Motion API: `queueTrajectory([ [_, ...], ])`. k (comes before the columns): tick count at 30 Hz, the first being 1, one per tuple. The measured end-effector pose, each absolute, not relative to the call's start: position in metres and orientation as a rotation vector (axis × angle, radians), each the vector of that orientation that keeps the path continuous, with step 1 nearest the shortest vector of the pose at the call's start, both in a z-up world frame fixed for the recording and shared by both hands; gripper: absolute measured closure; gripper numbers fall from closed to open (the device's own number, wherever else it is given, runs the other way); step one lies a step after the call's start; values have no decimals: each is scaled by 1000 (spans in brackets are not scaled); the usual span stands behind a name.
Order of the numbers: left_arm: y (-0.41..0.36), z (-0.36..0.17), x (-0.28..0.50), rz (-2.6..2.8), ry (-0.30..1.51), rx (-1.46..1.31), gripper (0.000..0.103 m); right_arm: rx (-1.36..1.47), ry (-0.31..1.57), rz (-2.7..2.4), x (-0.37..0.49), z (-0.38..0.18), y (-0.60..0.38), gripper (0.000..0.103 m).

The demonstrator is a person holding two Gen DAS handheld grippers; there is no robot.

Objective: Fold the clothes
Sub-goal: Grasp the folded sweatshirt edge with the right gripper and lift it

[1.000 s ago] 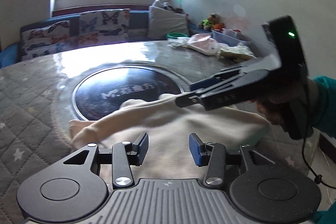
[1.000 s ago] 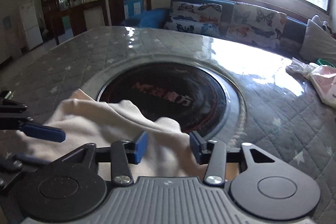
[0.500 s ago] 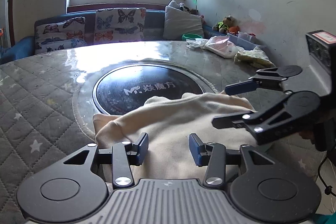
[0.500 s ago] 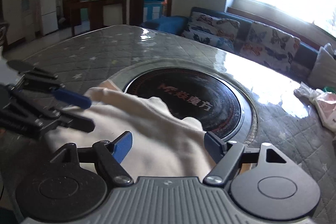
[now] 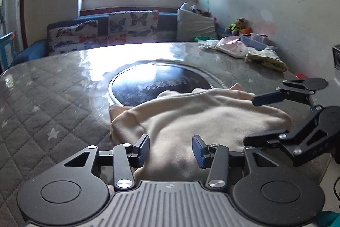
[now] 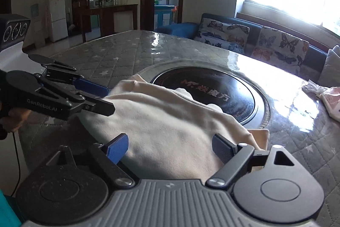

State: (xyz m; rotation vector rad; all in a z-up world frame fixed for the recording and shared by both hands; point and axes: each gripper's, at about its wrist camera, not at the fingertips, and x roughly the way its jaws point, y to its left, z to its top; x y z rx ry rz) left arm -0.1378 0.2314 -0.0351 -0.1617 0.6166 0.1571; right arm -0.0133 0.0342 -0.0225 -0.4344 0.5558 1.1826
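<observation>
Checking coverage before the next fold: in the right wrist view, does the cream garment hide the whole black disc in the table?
No. The cream garment overlaps only the near edge of the black disc, whose printed lettering stays visible.

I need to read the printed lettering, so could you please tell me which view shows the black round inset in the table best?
The right wrist view: the black round inset shows its lettering legibly. In the left wrist view its print is blurred and glare-washed.

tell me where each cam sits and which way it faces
Left wrist: on the left claw, facing the window wall across the cream garment; right claw enters at right, jaws opening.
Right wrist: on the right claw, facing the kitchen doorway; left claw and a hand at left.
Shared: garment, table, both claws.
</observation>
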Motion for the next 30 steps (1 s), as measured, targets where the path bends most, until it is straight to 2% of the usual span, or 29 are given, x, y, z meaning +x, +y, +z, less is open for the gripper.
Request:
queueTrajectory([
  [5,251,-37,-143,236,620,-273,52,-448,571,1177,-16,-29,33,15],
  [11,276,-33,-152,310,619,-370,52,-507,504,1268,-37,-18,48,16],
  [16,297,-34,-157,363,626,-479,51,-609,422,1394,-72,-19,84,23],
  [18,304,-35,-161,370,621,-525,49,-654,385,1434,-85,-21,95,29],
  [22,309,-35,-164,364,614,-598,37,-759,335,1476,-106,-28,117,43],
  [24,311,-35,-165,358,612,-640,35,-792,330,1474,-111,-34,125,59],
  [25,311,-35,-165,352,611,-663,32,-796,334,1465,-111,-35,127,63],
  [26,312,-35,-164,346,611,-687,27,-787,336,1455,-110,-36,127,74],
  [27,312,-35,-163,343,611,-712,24,-762,341,1451,-107,-34,126,81],
  [30,314,-36,-159,338,610,-791,18,-640,390,1452,-93,-21,118,87],
])
